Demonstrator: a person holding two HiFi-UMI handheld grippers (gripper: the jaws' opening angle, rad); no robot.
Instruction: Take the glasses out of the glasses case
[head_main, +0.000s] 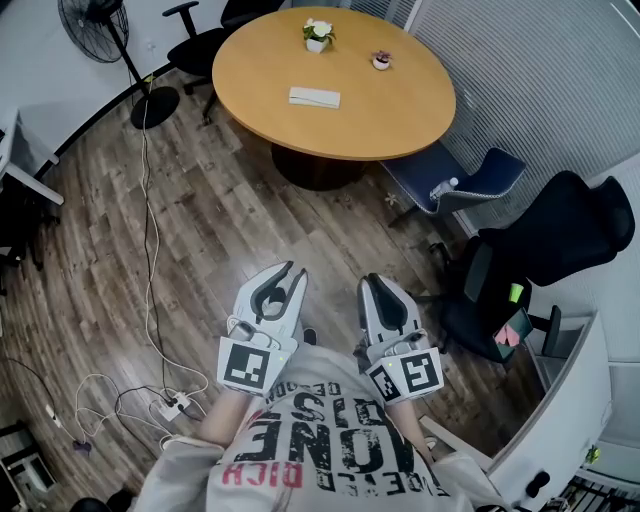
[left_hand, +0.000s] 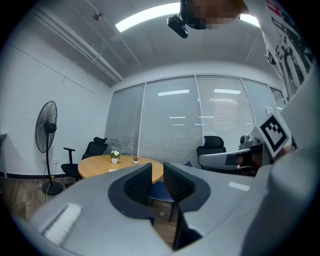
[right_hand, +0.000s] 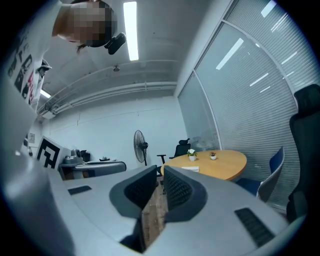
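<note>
Round wooden table (head_main: 400, 110) far, centre. Power strip (head_main: 170, 407) on floor near left: head view only. Left gripper (left_hand: 157, 169): own view showed jaws apart, nothing between. Right gripper (right_hand: 160, 172): jaws together, empty. Flat white glasses case (head_main: 314, 97) lay on table, well apart from both grippers.

You are in an office, in its meeting room. The round table (head_main: 400, 105) ahead of you shows it best: a plain wooden top with two small plants (head_main: 318, 35) on it. Swivel chairs stand around this table: a blue chair (head_main: 460, 180) at its right edge and a black chair (head_main: 560, 235) further right. A fan (head_main: 95, 20) on a stand is left of the table. Beyond the table runs a glass wall (left_hand: 170, 120) with blinds, and long lamps (left_hand: 145, 15) hang above.
</note>
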